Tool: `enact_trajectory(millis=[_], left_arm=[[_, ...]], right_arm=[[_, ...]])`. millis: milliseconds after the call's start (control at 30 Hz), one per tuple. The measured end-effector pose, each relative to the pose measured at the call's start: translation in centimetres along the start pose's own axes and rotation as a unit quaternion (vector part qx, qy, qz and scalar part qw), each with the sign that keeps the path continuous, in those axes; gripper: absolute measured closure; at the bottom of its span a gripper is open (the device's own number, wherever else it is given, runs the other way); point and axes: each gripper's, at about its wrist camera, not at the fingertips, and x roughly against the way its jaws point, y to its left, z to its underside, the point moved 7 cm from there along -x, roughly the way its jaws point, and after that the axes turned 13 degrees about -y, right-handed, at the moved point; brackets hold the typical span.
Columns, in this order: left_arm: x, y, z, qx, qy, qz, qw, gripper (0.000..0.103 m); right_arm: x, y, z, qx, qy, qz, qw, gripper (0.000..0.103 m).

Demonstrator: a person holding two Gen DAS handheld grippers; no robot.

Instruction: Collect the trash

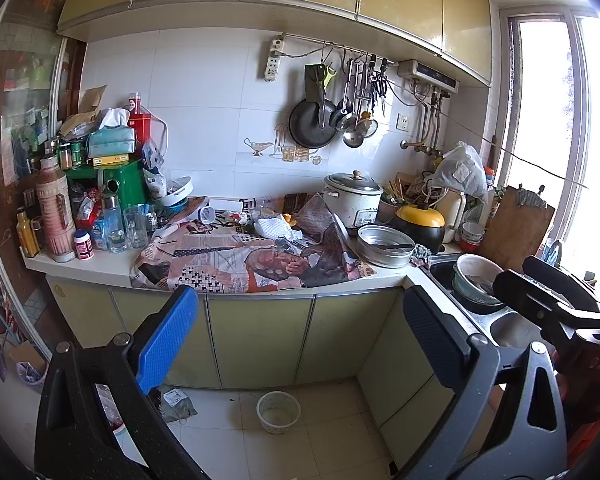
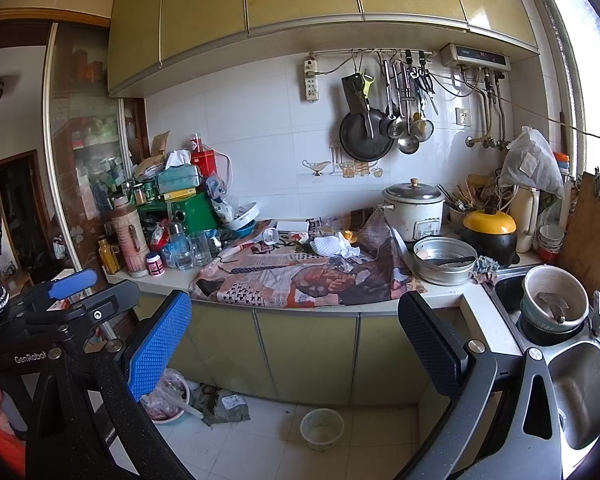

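Left tool (image 1: 300, 332) and right tool (image 2: 296, 336) both gape empty, held back, low centre. Newspaper (image 1: 256, 260) shields tabletop (image 1: 80, 270); crumpled white wrapper (image 1: 278, 229), probably trash, mid-frame.

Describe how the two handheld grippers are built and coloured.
Both look alike: the left gripper and right gripper each have a black angular frame with silver bolts, one blue dimpled finger pad and one black textured pad. White "GenRobot" lettering marks the left gripper's body.
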Motion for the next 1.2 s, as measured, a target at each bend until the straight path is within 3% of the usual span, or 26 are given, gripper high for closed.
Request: enact_trajectory(millis=[833,1200], left_arm=[[0.0,0.5,0.4,0.003,-0.001,-0.012,0.9999,0.000],[-1.9,-1.6,0.3,0.009,0.005,-0.033,0.9994,0.000]], right_arm=[[0.0,0.3,-0.1,-0.003,0.004,-0.004,1.000,0.000],[-1.2,-2.2,0.0,-0.008,0.013,-0.025,1.000,0.000]])
